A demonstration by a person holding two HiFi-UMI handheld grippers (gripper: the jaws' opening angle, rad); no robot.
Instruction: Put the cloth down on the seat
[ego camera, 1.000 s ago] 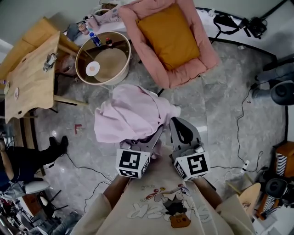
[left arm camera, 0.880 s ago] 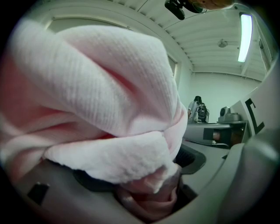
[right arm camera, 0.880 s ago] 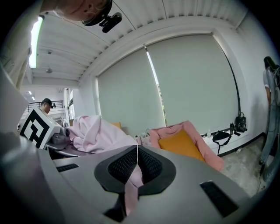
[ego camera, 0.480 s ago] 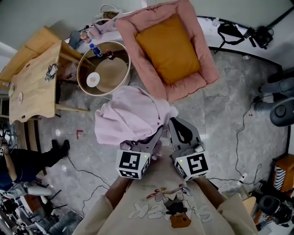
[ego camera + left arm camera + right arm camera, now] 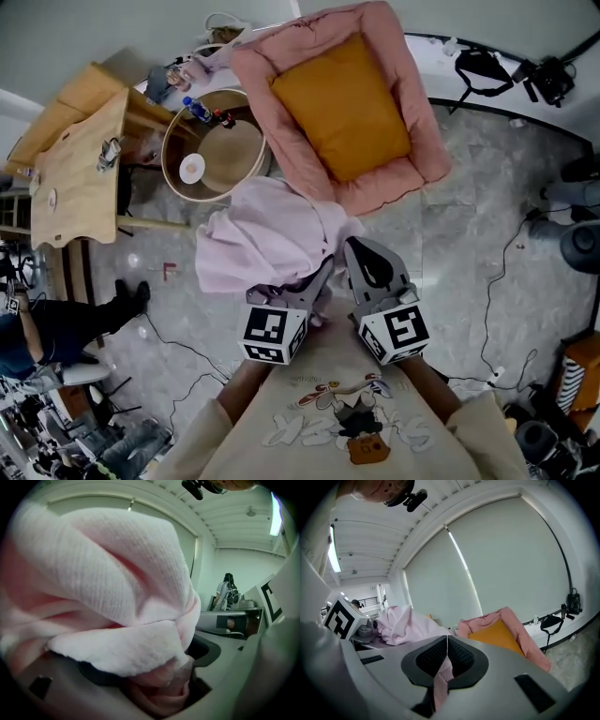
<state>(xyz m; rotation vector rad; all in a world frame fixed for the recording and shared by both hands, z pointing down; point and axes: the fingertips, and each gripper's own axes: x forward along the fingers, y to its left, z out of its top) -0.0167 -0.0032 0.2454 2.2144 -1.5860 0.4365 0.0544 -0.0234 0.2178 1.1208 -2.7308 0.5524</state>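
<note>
A pale pink cloth [image 5: 267,234] is bunched up in the air in front of me, held by both grippers. My left gripper [image 5: 319,274] is shut on its near edge, and the cloth [image 5: 108,588] fills most of the left gripper view. My right gripper [image 5: 352,251] is shut on a thin strip of the same cloth [image 5: 440,681], pinched between its black pads [image 5: 464,658]. The seat [image 5: 342,98], a pink padded chair with an orange cushion [image 5: 497,637], lies just beyond the cloth.
A round wooden side table [image 5: 214,145] with bottles and a small disc stands left of the seat. A wooden table [image 5: 75,169] is farther left. Cables [image 5: 487,281] trail over the marble floor at right, and a person's legs [image 5: 66,323] show at the left edge.
The seat and round table have slid slightly lower and nearer in the head view. Both grippers keep the same hold on the cloth.
</note>
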